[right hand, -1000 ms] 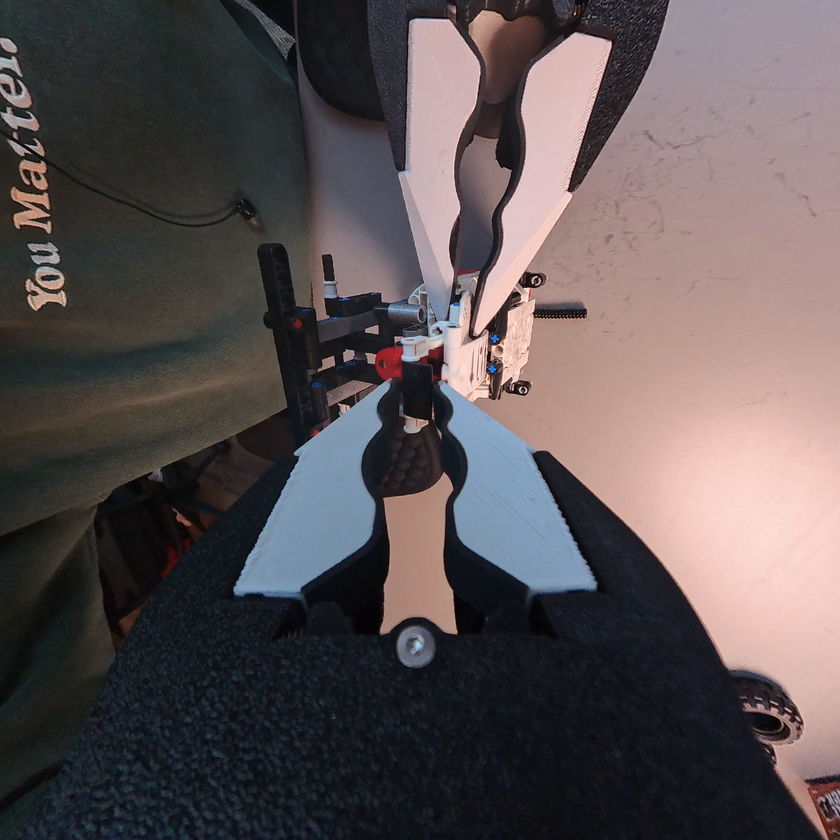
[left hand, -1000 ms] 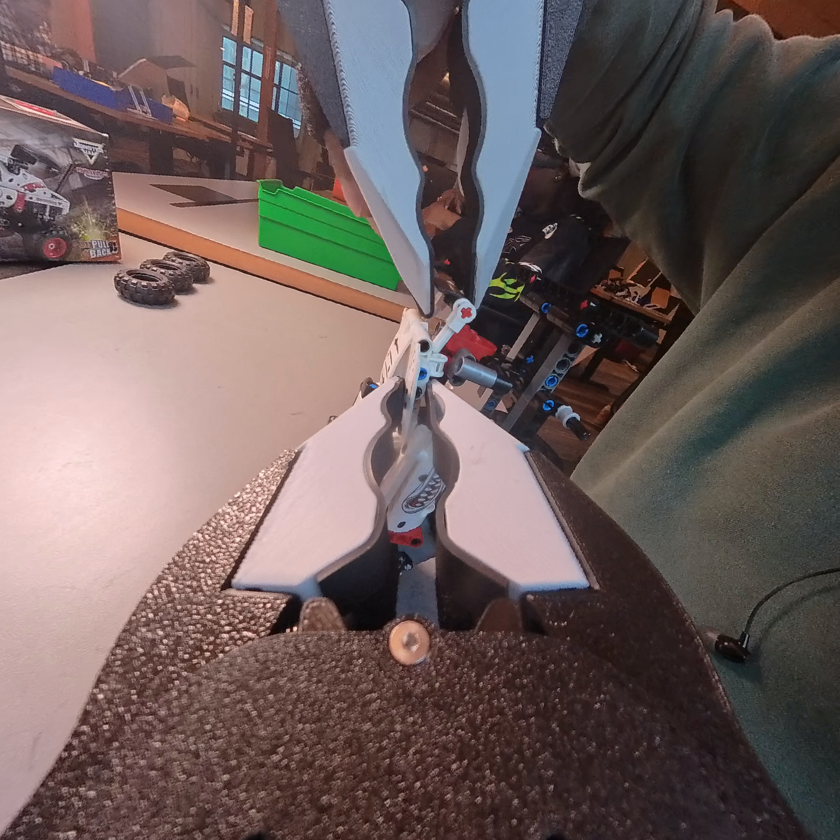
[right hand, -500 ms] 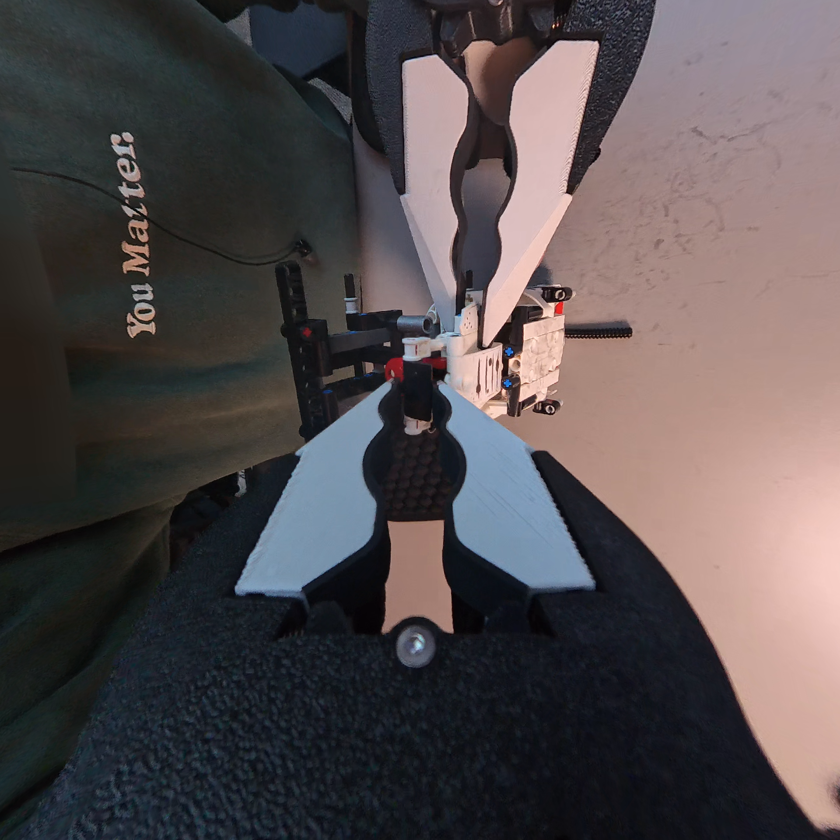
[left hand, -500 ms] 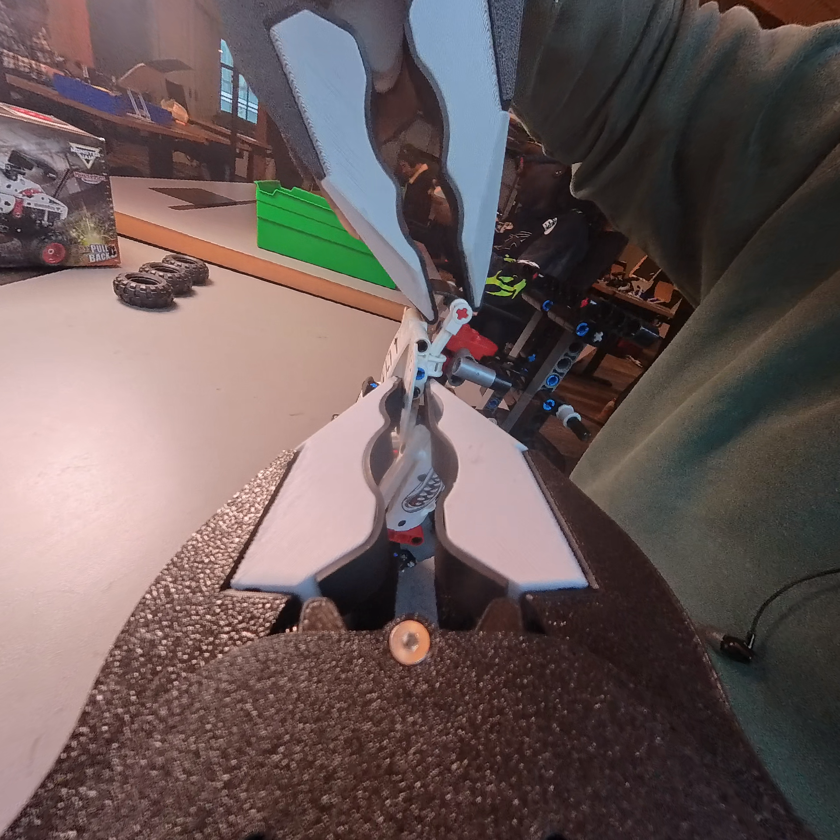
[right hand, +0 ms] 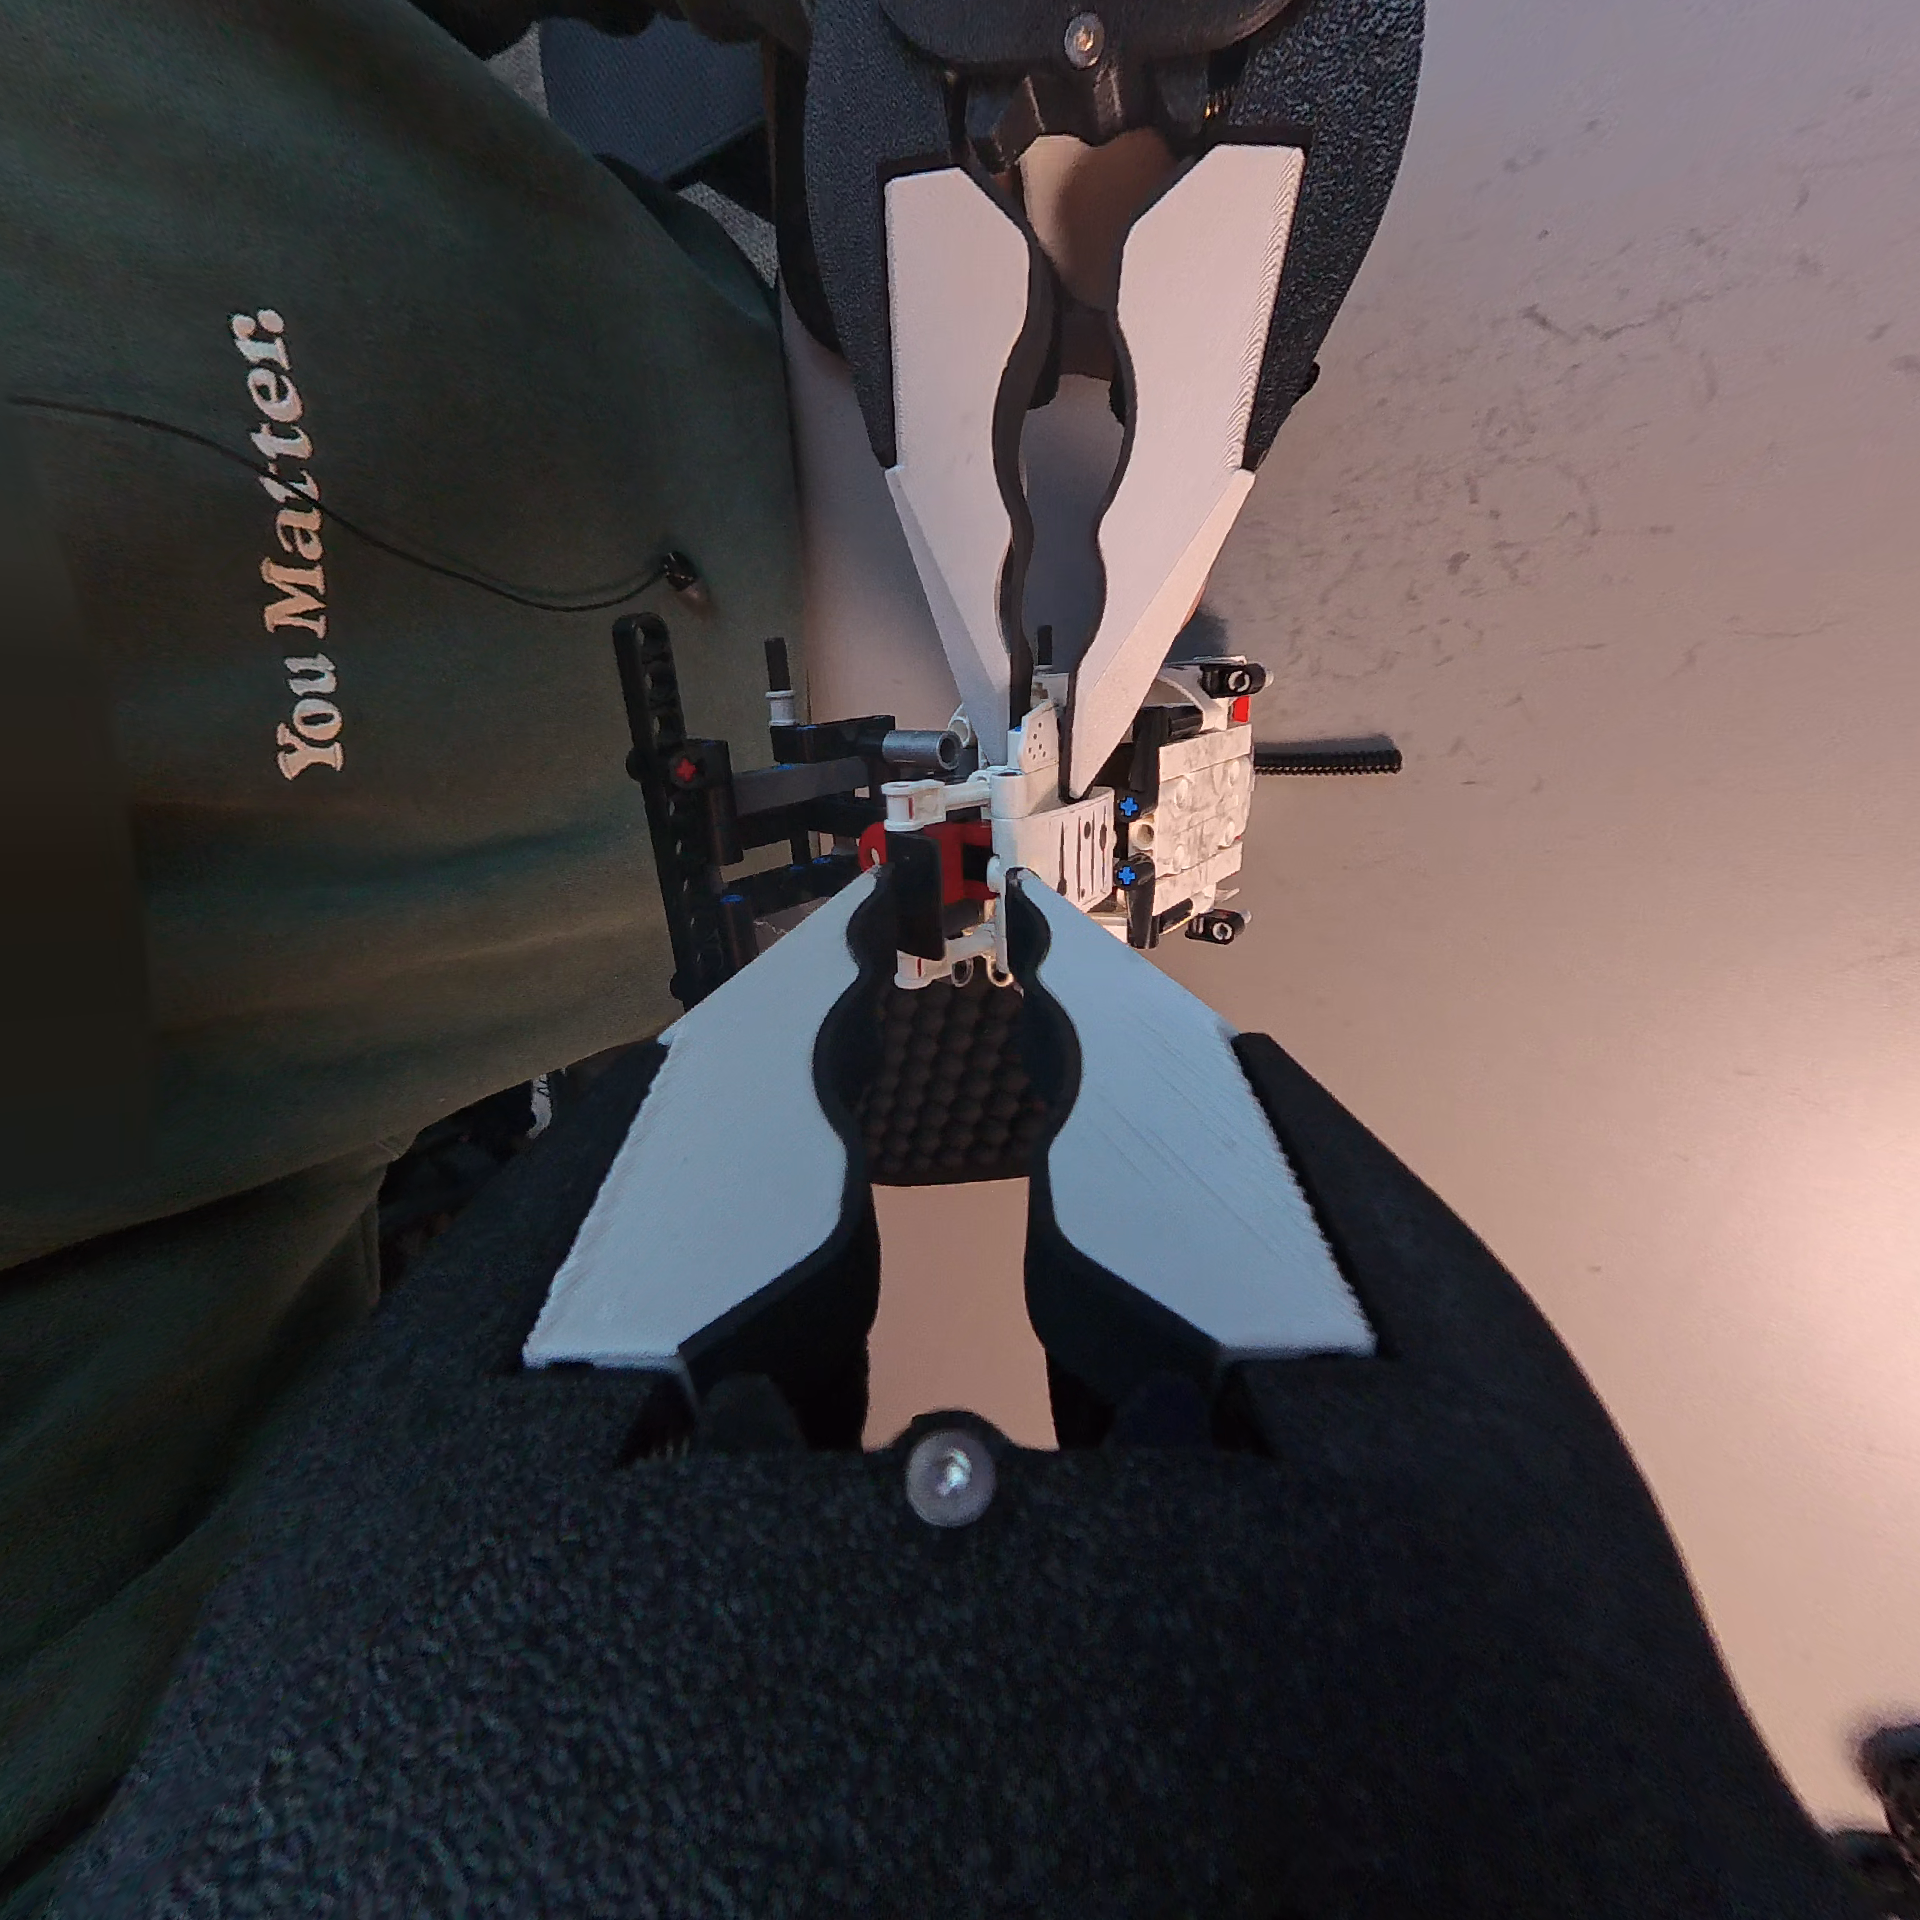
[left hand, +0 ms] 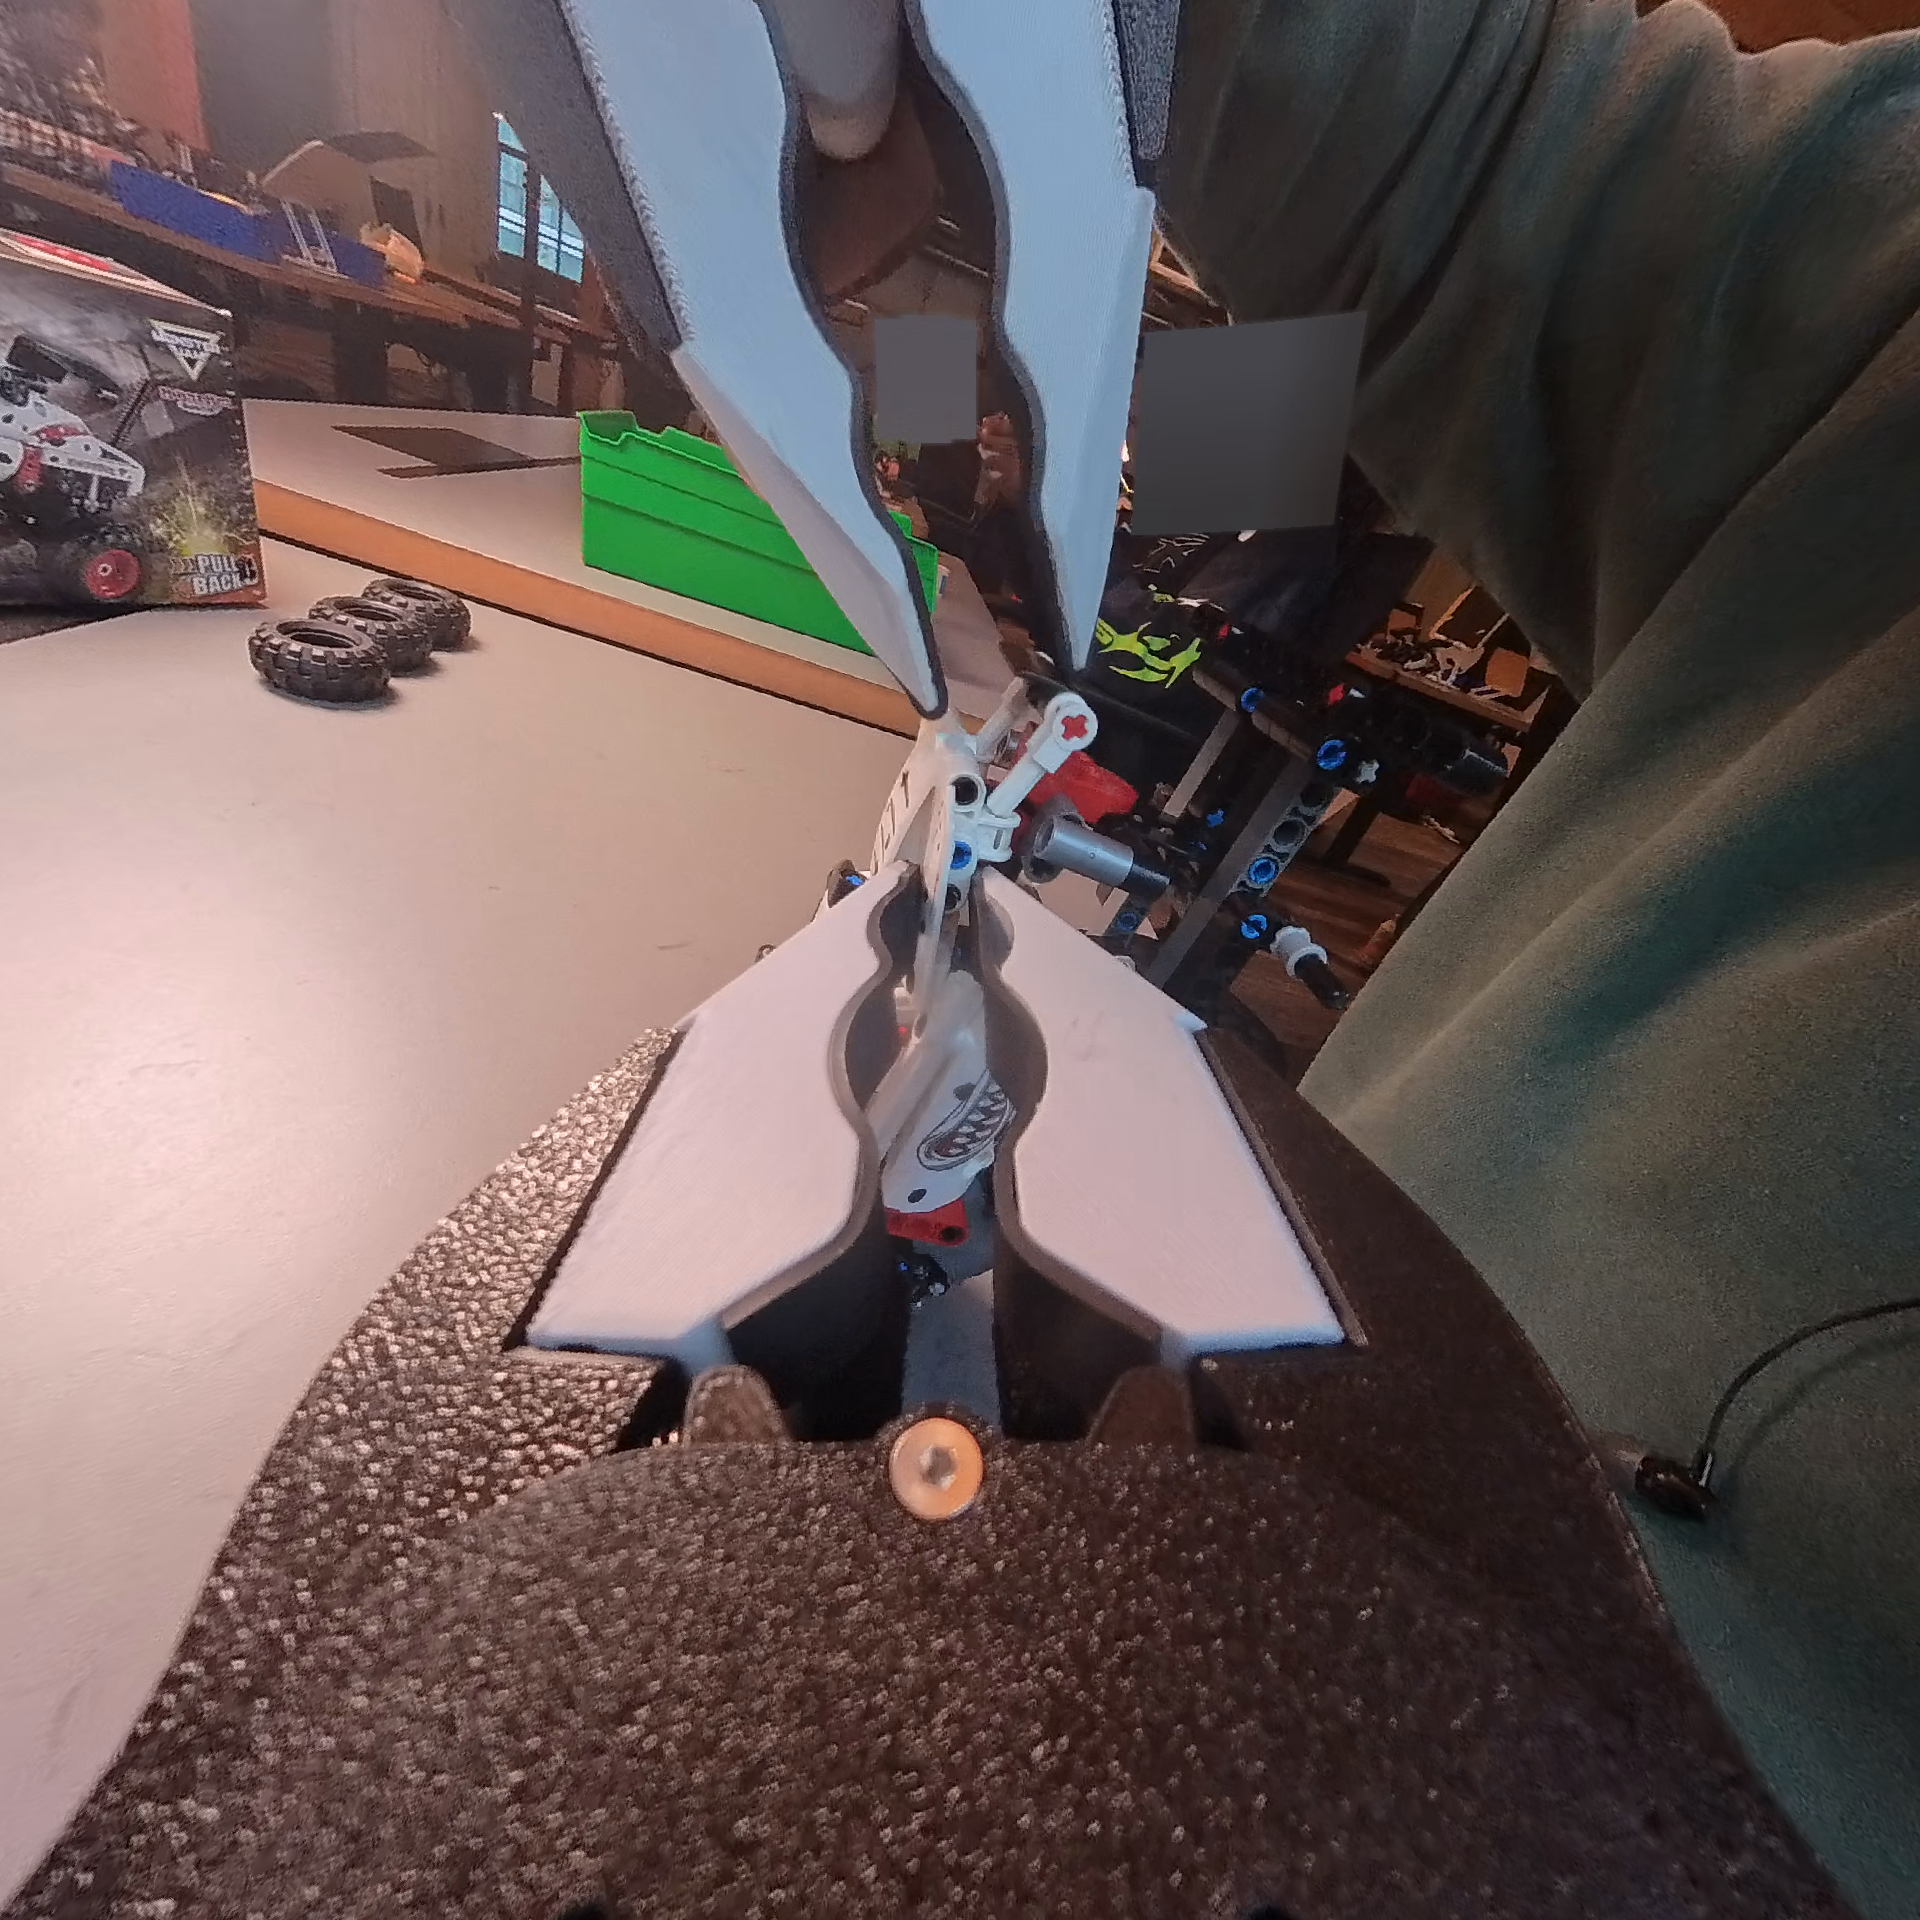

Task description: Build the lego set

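Observation:
The part-built lego truck (left hand: 940, 1132) has a white body panel with a teeth sticker, a red part and a black beam frame. My left gripper (left hand: 945, 894) is shut on the white body and holds it above the table. In the right wrist view the left gripper (right hand: 1039, 727) comes down from the top onto the truck (right hand: 1195, 821). My right gripper (right hand: 948, 883) stands slightly open around a black and red part of the truck's side. In the left wrist view the right gripper (left hand: 1008, 686) points down from the top, just above a white lever.
Three black tyres (left hand: 353, 644) lie on the grey table (left hand: 312, 1039) near the set's box (left hand: 104, 447). A green bin (left hand: 707, 520) stands behind on another table. The person's green sweatshirt (left hand: 1662, 831) is close on the right. Another tyre (right hand: 1891, 1766) lies at the right wrist view's edge. Both grippers' tips are close together, under 4 cm apart.
The right gripper's jaws have widened a little around the black part, and it has shifted slightly against the truck. The left gripper keeps its hold on the white body.

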A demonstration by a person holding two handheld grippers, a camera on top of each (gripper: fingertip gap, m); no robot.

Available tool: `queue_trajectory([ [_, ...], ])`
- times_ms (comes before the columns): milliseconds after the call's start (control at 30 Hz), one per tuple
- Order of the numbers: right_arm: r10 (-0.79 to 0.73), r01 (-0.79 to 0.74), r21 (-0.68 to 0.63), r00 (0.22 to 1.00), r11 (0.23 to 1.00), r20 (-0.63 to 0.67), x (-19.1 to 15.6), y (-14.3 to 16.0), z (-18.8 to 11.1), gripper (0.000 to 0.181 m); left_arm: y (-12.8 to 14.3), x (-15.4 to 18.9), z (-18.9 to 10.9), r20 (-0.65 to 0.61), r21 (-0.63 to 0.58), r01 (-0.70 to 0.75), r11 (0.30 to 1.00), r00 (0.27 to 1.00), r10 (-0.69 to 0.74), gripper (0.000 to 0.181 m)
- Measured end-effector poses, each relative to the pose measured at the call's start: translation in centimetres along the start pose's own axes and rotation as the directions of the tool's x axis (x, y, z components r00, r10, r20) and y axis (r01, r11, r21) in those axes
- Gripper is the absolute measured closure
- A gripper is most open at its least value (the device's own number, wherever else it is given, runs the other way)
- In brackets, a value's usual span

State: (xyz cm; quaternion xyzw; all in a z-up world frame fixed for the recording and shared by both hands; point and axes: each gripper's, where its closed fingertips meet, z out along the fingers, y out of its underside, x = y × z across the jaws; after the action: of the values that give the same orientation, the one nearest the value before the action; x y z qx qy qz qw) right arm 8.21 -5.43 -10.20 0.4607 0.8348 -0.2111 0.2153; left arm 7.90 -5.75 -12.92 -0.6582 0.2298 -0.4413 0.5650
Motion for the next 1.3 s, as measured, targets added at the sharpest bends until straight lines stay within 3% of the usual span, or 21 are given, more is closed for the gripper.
queue_trajectory([
  [267,-0.078,0.089,0.066,0.985,0.994,-0.152,1.1,-0.8,-1.0,0.175,0.0,-0.2,-0.1,0.003,0.006,0.013,1.0,1.0,-0.013,0.175],
  [600,-0.14,0.18,0.144,0.958,0.973,-0.251,0.6,-1.3,-2.0,0.17,0.0,-0.3,-0.1,0.007,0.008,0.015,1.0,1.0,-0.015,0.175],
  [800,-0.26,0.304,0.049,0.88,0.952,-0.397,0.5,-0.6,-1.5,0.165,0.0,-0.3,-0.1,0.01,0.011,0.015,1.0,1.0,-0.015,0.175],
  [933,-0.27,0.311,0.021,0.852,0.95,-0.448,1.0,-0.4,-0.9,0.177,-0.1,-0.6,-0.2,0.025,0.013,0.014,1.0,1.0,-0.014,0.175],
  [1033,-0.297,0.339,-0.014,0.802,0.941,-0.518,1.2,-0.5,-0.9,0.177,-0.1,-0.8,-0.2,0.04,0.015,0.013,1.0,0.999,-0.014,0.176],
  [1300,-0.37,0.466,-0.084,0.565,0.881,-0.738,0.6,-0.4,-0.8,0.178,-0.1,-1.1,-0.2,0.078,0.02,0.007,1.0,0.997,-0.009,0.176],
])
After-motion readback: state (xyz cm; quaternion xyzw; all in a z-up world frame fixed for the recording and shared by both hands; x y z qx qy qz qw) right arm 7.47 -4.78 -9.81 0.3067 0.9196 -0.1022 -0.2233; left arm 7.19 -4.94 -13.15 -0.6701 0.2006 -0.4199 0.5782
